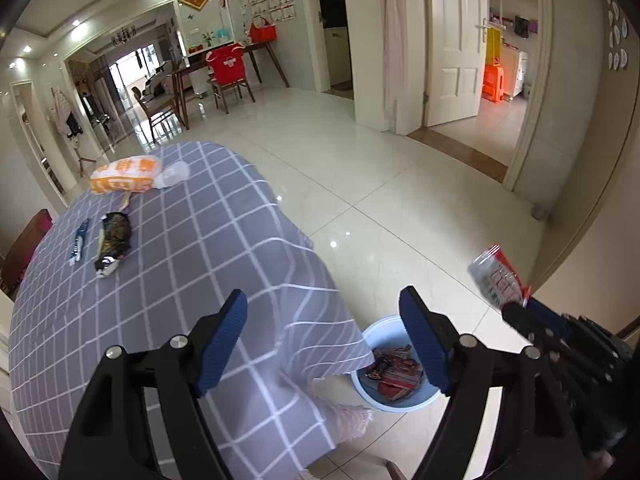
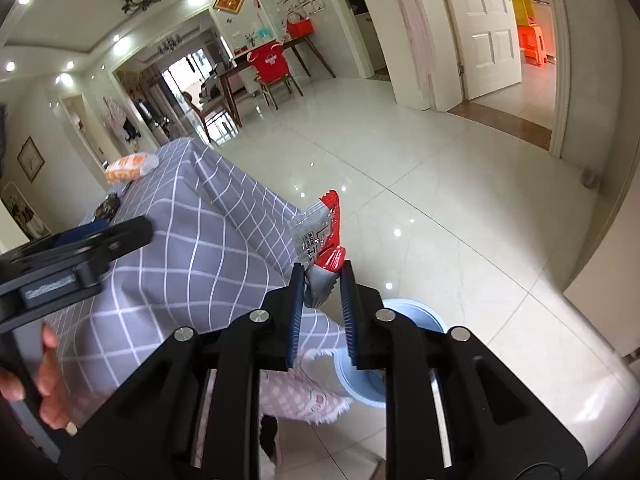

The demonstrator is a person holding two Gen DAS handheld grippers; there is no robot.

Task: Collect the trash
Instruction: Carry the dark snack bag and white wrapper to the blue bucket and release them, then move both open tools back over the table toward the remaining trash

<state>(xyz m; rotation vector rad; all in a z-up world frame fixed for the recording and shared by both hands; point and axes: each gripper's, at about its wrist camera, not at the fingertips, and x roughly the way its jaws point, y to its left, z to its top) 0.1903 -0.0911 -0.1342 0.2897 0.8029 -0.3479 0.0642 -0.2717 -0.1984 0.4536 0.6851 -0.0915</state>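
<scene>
Blue ribbed pads of the right gripper [image 2: 320,280] pinch the lower end of a red and clear wrapper [image 2: 320,232], which stands up above the pale blue bin [image 2: 416,312] on the floor. Wide apart and empty, the left gripper [image 1: 324,312] hangs over the edge of the grey checked tablecloth [image 1: 192,240]. Farther back on the cloth lie a dark wrapper [image 1: 114,240], a blue packet [image 1: 79,240] and an orange bag [image 1: 126,174]. More wrappers [image 1: 394,372] lie in the bin.
</scene>
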